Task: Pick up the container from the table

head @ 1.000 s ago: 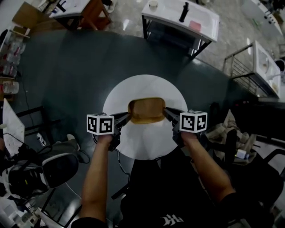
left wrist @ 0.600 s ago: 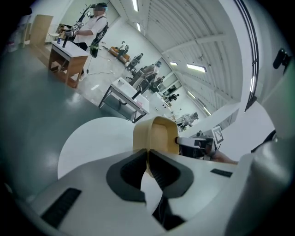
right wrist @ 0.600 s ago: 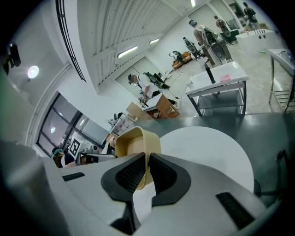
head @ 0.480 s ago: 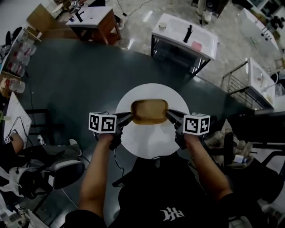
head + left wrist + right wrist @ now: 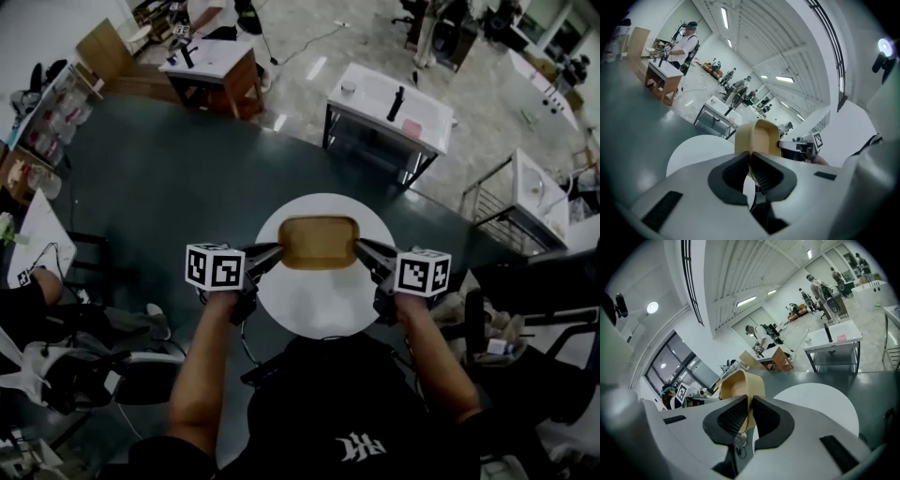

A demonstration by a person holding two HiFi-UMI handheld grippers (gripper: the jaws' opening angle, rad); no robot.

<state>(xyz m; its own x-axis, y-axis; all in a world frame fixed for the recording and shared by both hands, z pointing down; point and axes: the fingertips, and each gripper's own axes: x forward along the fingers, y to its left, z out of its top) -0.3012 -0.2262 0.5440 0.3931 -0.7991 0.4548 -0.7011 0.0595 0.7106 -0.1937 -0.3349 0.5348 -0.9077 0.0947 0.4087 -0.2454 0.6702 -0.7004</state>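
Tan and oblong, the container (image 5: 319,242) hung between my two tools over the round white table (image 5: 309,305). My left tool (image 5: 278,251) was clenched on the rim at its left end, my right tool (image 5: 359,246) on the rim at its right end, each pinching the thin wall between its pads. A white workbench (image 5: 389,103) stood well beyond.

Dim, vignetted fisheye views under bright ceiling strip lights (image 5: 724,17), blurred edges.
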